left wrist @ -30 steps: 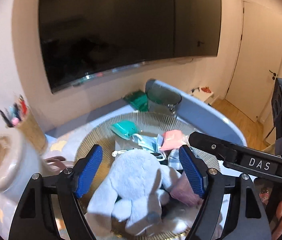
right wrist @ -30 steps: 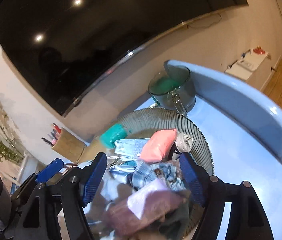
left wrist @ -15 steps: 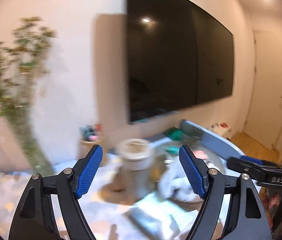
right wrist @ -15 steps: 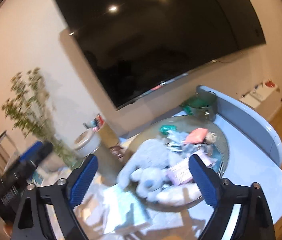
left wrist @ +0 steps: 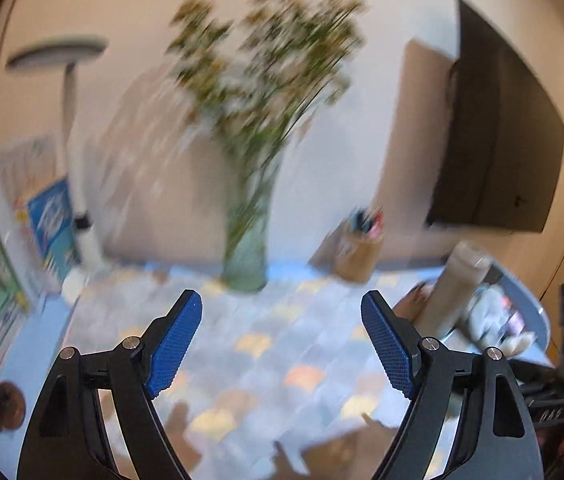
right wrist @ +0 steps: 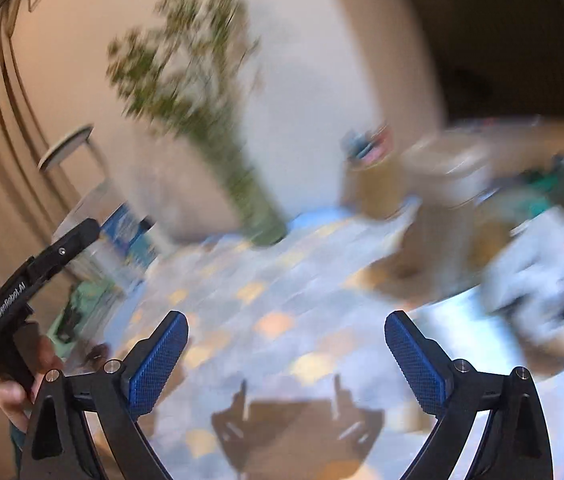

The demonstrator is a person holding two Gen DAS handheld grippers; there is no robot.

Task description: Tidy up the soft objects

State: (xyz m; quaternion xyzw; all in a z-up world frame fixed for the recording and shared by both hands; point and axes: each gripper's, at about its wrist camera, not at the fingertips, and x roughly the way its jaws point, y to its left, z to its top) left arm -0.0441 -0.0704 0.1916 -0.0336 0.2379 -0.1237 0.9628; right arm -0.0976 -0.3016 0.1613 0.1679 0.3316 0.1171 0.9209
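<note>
Both views are motion-blurred. My left gripper is open and empty above a patterned blue tablecloth. My right gripper is open wide and empty above the same cloth. The pile of soft objects with the pale plush toy lies in a round basket at the far right of the right wrist view; it shows small at the right edge of the left wrist view. Both grippers are well away from it. The left gripper's body shows at the left of the right wrist view.
A glass vase of flowers stands at the table's back. A pen holder and a pale jar stand to its right. A white lamp and books are at the left. A TV hangs on the wall.
Both grippers have swung left and back from the basket of soft objects, which went from the centre to the right edge of the views. Both stayed open and empty.
</note>
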